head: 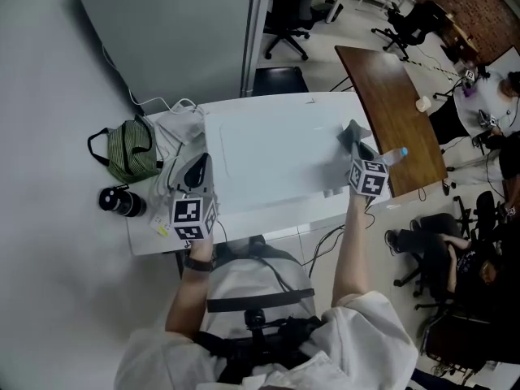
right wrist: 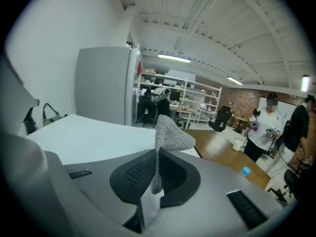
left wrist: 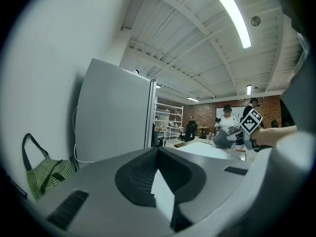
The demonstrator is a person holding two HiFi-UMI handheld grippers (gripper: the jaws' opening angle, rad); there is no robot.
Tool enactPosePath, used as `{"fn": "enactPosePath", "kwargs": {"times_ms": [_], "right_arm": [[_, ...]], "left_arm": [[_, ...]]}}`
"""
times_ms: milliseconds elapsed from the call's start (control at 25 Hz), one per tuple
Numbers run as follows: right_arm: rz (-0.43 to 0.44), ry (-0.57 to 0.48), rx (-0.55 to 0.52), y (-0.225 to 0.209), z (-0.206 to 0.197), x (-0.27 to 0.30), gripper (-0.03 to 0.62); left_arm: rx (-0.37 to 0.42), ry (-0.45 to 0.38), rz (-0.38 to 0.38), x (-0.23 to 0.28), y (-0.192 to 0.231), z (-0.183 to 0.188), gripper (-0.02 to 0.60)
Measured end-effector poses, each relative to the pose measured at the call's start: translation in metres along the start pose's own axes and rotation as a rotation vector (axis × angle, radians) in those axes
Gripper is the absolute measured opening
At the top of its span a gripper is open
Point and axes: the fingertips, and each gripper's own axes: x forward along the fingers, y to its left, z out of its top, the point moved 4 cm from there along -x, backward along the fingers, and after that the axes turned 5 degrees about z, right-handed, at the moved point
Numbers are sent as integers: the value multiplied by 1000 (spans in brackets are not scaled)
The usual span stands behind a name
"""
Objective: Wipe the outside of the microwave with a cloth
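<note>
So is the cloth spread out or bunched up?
Bunched: the grey cloth sticks up in a crumpled peak, pinched in the right gripper.

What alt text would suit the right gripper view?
The right gripper pinches a grey cloth that sticks up between its closed jaws. Behind it lie the white microwave top at left and a wooden table at right.

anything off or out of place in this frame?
Nothing stands out. The right gripper pinches the gray cloth near the right edge of the microwave top; the left gripper is shut and empty by its left side.
</note>
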Motion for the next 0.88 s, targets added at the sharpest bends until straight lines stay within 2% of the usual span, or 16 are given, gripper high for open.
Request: {"fn": "enactPosePath", "kwargs": {"times_ms": [200, 400, 520, 600, 680, 760, 880], "right_arm": [[364, -26, -51, 168, 10, 12, 18], [788, -67, -80, 351, 23, -27, 18], [976, -62, -92, 411, 24, -53, 18], [998, -66, -110, 417, 23, -54, 18], [944, -75, -121, 398, 22, -45, 18], [845, -80, -111, 358, 20, -33, 18], [659, -74, -77, 271, 7, -19, 18]], "left_arm": [[-3, -3, 16, -9, 10, -2, 28], [-15, 7, 91, -24, 41, -10, 28], [-24, 13, 136, -34, 56, -11, 28], [-26, 17, 152, -36, 59, -12, 28], [-24, 24, 149, -34, 55, -14, 28], [-20, 29, 133, -29, 46, -15, 28], [-9, 35, 104, -18, 27, -14, 28]]}}
